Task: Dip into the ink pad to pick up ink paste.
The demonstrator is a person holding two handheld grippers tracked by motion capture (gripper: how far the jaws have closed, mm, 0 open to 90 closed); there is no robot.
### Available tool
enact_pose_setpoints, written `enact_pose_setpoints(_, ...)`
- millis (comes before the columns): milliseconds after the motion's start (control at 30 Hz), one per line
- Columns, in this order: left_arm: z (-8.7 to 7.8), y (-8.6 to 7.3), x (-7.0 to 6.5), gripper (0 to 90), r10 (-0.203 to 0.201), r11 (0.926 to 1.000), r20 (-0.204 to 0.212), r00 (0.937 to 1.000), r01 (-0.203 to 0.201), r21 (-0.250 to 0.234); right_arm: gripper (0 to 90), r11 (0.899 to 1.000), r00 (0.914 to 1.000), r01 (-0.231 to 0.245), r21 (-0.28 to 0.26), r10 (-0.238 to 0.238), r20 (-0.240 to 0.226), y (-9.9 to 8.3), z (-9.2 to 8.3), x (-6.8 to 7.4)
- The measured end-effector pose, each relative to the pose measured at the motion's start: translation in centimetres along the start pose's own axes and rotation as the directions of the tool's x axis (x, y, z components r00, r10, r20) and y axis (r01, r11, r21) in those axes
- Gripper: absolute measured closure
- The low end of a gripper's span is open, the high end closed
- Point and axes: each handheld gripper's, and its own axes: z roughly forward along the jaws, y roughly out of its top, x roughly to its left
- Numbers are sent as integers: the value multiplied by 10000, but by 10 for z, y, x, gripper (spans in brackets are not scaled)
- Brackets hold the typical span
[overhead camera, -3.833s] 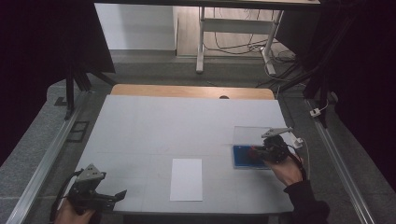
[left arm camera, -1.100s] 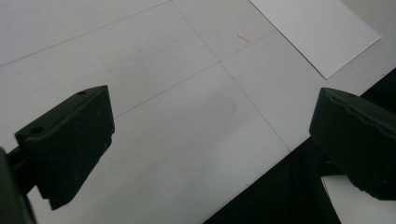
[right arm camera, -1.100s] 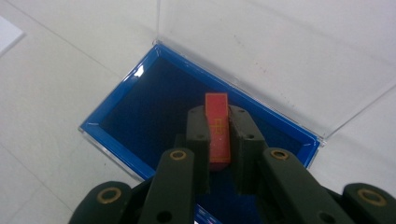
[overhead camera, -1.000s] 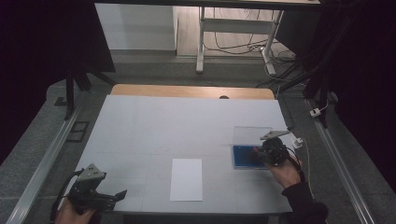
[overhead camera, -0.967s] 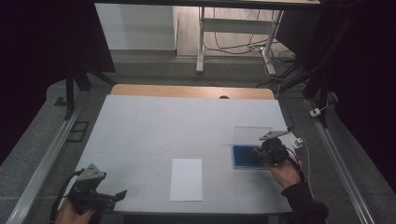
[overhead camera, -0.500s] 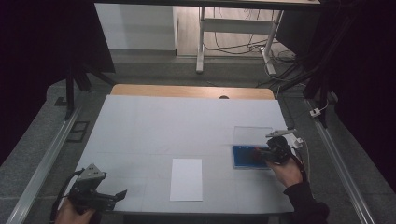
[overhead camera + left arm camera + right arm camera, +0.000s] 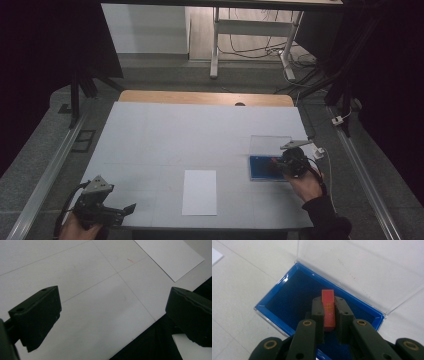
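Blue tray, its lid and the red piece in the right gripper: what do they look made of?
Blue tray: glossy hard plastic rim, matte, perhaps felt-like, dark lining. Lid: clear rigid plastic, table visible through it. Red piece, clamped in the right gripper: flat, matte; plastic or card, can't tell.

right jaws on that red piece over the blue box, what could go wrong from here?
1. The right gripper pinches the narrow red piece by its sides only, so it may twist or slip out.
2. The clear lid stands open just beyond the blue box; a forward move could knock it.
3. The left gripper hangs open at the table edge, away from the box, so the box may slide if bumped.
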Motion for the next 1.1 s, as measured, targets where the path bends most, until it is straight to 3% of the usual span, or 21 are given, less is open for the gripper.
enact_pose_setpoints(167,0,0,0,6,13,10000,-20,10000,-13,-10,799,9999,9998,134,-58,-133,112,0,-1,1)
enact_pose_setpoints(400,0,0,0,6,15,10000,-5,10000,-15,-25,797,9994,10000,-37,-339,36,-37,-1,-4,-1)
enact_pose_setpoints(767,0,0,0,7,19,10000,-1,10000,-19,-32,795,9969,9993,313,-723,-325,-157,-2,-14,0)
enact_pose_setpoints(1100,0,0,0,8,14,10000,6,10000,-14,-23,795,9915,9991,29,-1298,-84,-415,-5,-25,2)
